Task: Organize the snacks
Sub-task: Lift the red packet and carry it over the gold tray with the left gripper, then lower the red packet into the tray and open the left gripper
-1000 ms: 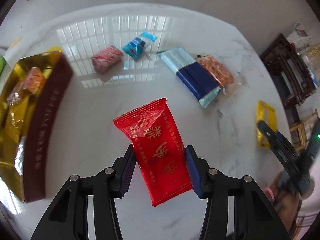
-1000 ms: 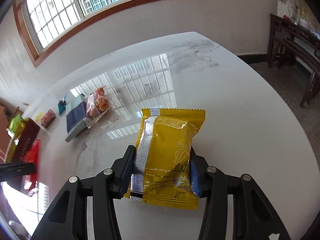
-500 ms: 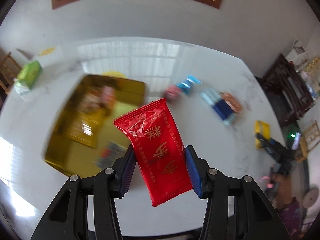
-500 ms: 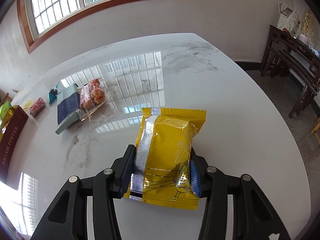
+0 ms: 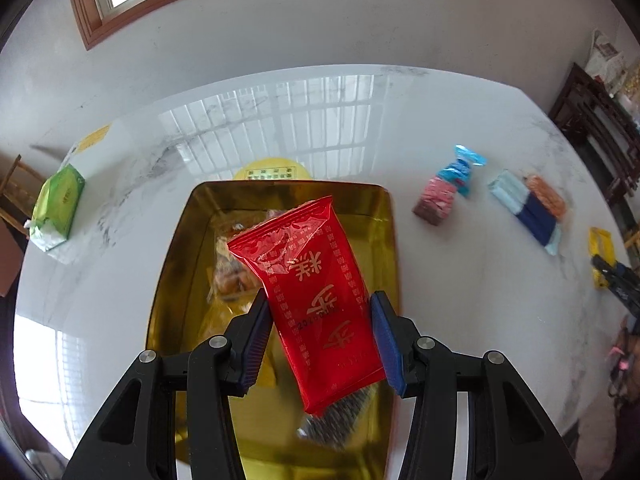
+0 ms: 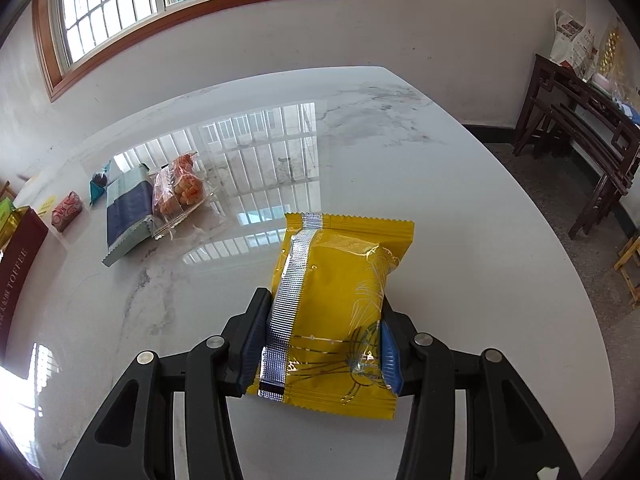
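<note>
From your left wrist, your left claw (image 5: 318,338) tips steeply down, its blue pads clamped on the sides of a red snack packet (image 5: 316,300) that hangs tilted over the open gold tin (image 5: 176,248). Wrapped snacks already lie inside the tin, though they are blurred. The white marble bench (image 5: 480,300) carries a green tissue pack (image 5: 58,206) to the tin's left, and to its right a pink packet (image 5: 436,200) touching a teal candy (image 5: 462,170), then a blue-and-mint packet (image 5: 528,210) beside an orange snack pack (image 5: 546,196). At the far right edge you can see your right claw (image 5: 614,280) with a yellow packet (image 5: 600,248).

From your right wrist, that claw (image 6: 322,338) angles down over the bench (image 6: 460,208), closed on the yellow packet (image 6: 336,304), whose silver seam (image 6: 290,292) faces up; whether the packet touches the bench is unclear. Off to the left lie the blue-and-mint packet (image 6: 128,212), the orange snack pack (image 6: 180,192), the teal candy (image 6: 98,186) and the pink packet (image 6: 67,211), with the tin's maroon side (image 6: 16,264) at the edge. A wood-framed window (image 6: 168,4) sits in the white wall, and a dark wooden side table (image 6: 580,120) stands at right.
</note>
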